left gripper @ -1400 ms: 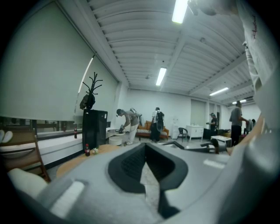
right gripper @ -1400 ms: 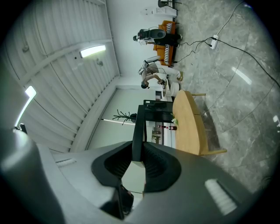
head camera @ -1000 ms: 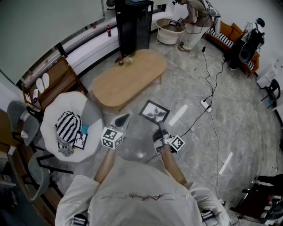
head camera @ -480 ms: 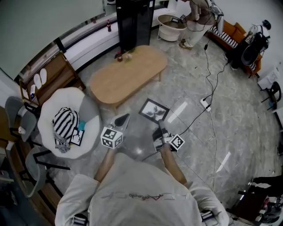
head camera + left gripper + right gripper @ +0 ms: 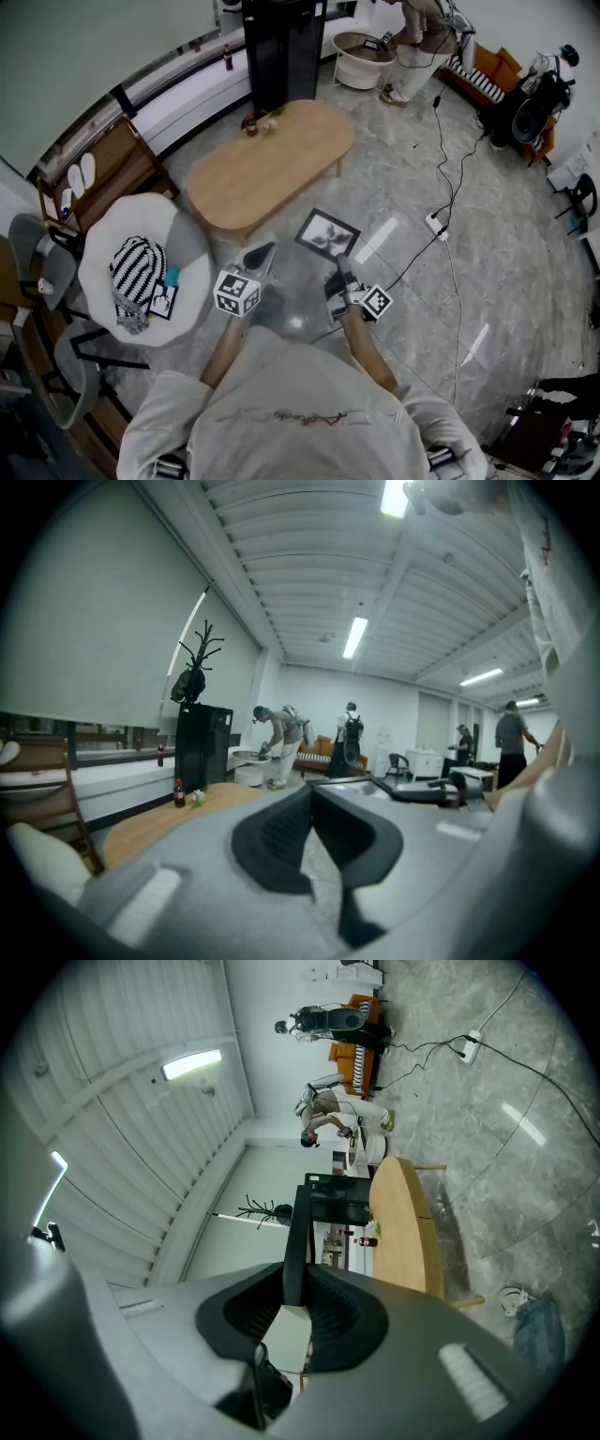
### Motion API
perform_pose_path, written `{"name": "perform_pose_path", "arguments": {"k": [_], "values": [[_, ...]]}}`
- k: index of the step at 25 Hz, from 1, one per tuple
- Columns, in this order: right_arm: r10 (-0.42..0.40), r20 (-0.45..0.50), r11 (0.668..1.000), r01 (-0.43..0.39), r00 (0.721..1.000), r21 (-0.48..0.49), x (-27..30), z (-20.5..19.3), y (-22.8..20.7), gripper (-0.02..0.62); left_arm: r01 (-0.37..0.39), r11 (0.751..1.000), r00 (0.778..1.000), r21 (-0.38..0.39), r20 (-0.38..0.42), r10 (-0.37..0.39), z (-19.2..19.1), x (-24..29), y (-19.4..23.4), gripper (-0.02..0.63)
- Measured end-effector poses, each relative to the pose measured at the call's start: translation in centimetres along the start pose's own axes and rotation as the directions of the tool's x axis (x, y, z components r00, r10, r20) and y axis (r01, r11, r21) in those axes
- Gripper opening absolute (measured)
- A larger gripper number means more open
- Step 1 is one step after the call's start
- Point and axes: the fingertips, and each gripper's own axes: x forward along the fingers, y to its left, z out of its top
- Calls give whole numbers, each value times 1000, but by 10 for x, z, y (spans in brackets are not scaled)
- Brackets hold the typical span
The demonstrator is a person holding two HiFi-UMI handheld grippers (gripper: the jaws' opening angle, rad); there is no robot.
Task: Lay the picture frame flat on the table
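Wooden counter (image 5: 272,169) ahead; picture frame (image 5: 327,234) is clamped in the jaws of the right gripper (image 5: 337,265), while the jaws of the left gripper (image 5: 262,253) are closed and empty. It should be levelled over the counter before being released.

Person in a pale T-shirt, with two matching grey handheld grippers.
The T-shirt (image 5: 300,412) is off-white and short-sleeved, with one thin line of dark script across the chest, too small to read. The left gripper (image 5: 265,249) and the right gripper (image 5: 339,263) share one build: smooth light-grey shells that narrow to two jaws lined with black ribbed pads (image 5: 277,841), and a pale ridged strip (image 5: 473,1382) on the shell. Each carries a white cube (image 5: 237,292) printed with black square markers.
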Motion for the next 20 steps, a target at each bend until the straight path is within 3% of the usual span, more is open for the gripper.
{"name": "perform_pose_path", "arguments": {"k": [8,20], "values": [[-13,13,1000,14,1000,-15,52,22,-18,77,20,1000,1000,-3,0,-20,5,45,42,0],[7,36,999,-5,999,-54,174,60,-18,77,43,999,999,0,2,-43,48,121,139,0]]}}
